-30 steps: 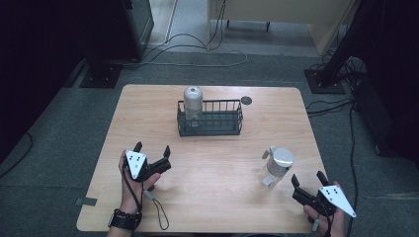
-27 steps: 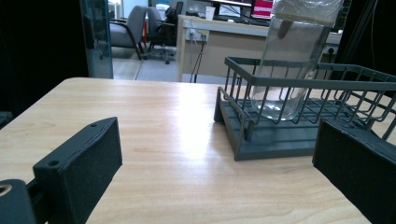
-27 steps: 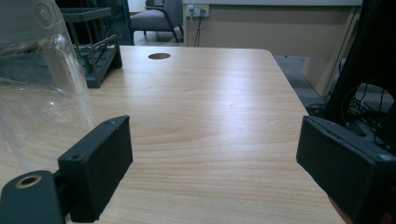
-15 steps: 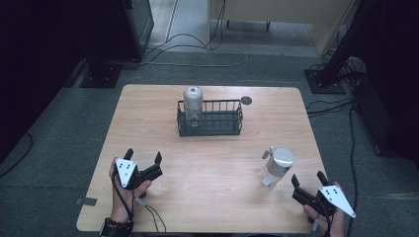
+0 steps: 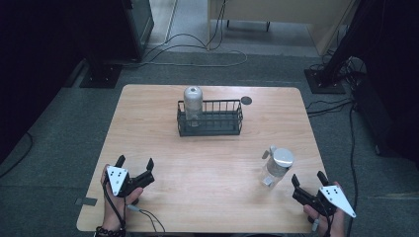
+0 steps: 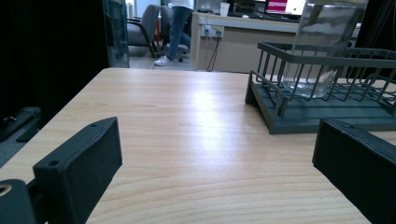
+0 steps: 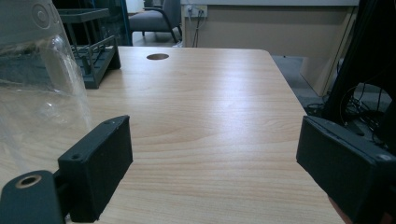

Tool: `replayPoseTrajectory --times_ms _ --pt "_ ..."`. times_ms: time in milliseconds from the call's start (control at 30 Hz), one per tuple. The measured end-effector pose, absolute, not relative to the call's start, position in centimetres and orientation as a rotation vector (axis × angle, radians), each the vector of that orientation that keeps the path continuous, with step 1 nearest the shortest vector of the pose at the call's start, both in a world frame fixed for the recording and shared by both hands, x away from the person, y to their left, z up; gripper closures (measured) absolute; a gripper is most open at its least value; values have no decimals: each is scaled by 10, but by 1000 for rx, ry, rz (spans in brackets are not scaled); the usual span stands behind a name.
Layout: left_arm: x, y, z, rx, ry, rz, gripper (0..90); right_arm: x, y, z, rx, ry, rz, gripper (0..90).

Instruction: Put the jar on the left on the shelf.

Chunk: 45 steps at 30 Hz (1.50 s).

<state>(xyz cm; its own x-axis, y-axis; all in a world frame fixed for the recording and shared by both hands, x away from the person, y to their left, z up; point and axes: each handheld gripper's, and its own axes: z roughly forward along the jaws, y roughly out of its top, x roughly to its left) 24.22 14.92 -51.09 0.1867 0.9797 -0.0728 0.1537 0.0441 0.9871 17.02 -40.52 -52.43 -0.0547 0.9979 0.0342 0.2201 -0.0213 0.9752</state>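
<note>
From the high view, the pale wooden surface (image 5: 207, 163) carries a dark wire basket (image 5: 210, 118) toward its far side, with an upright clear plastic bottle with a grey cap (image 5: 192, 104) standing in the basket's left end. A second clear plastic bottle with a silver lid (image 5: 275, 166) stands on the surface near the front right, well apart from the basket. The left gripper (image 5: 134, 165) sits near the front left corner, its fingers spread apart and holding nothing. The right gripper (image 5: 307, 178) sits at the front right corner, just beside the second bottle, its fingers likewise spread and empty.

In the left gripper view, the two black fingers (image 6: 79, 168) stand wide apart over bare wood. The wire basket (image 6: 322, 100) lies ahead to the right, with the capped bottle (image 6: 322, 46) standing inside it.

In the right gripper view, the fingers (image 7: 98, 168) are wide apart with bare wood between them. The lidded bottle (image 7: 37, 84) rises close at the left, just beside the left finger; whether it touches cannot be told. The basket (image 7: 95, 53) shows farther back.
</note>
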Motion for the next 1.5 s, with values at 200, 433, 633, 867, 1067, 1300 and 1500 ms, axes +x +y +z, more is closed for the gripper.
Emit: replayPoseTrajectory --times_ms 200,433,633,867,1067,1300,1500 --pt "236 158 -512 1360 1204 952 16 170 -405 -524 1367 1402 1161 102" --pt "229 166 -516 1351 1219 951 16 171 -404 -524 1362 1416 1149 102" --pt "224 174 -519 1351 1236 949 16 171 -404 -524 1362 1414 1148 100" --pt "215 183 -519 1350 1245 953 33 171 -405 -524 1362 1414 1151 97" --pt "213 190 -519 1354 1255 949 36 171 -405 -524 1364 1409 1158 94" --pt "212 197 -519 1346 1274 945 36 170 -405 -524 1358 1409 1160 91" --pt "213 200 -519 1334 1290 927 36 171 -403 -524 1346 1429 1150 91"
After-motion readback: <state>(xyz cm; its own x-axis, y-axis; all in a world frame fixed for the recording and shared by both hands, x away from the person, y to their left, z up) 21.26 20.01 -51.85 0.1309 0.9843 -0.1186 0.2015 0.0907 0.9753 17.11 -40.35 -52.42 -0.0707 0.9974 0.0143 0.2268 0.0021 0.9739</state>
